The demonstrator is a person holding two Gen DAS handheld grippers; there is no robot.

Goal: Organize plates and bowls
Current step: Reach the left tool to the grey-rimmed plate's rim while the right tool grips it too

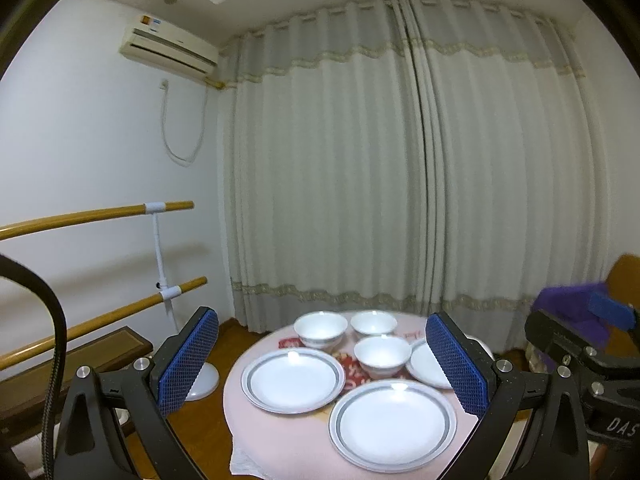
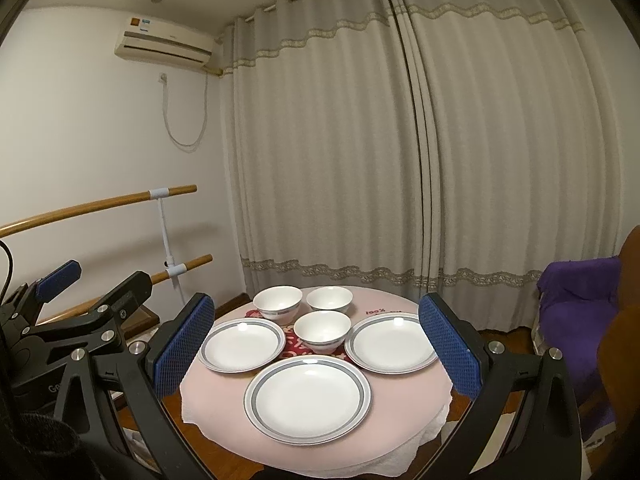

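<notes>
Plates [image 2: 307, 398] and bowls [image 2: 322, 330] on round pink-clothed worktop [image 2: 400, 412], framed between spread, empty fingers of right gripper [image 2: 316, 350] and left gripper [image 1: 322, 364]; curtains [image 2: 400, 140] behind.

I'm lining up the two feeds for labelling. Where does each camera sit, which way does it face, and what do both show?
Left wrist: on the left hand-held gripper, facing the round table and curtain; its open blue-padded fingers frame the view, the right hand-held gripper at the right edge.
Right wrist: on the right hand-held gripper, facing likewise; its fingers are open, the left one at the left edge.
Shared: three plates, three bowls, curtain, air conditioner.
</notes>
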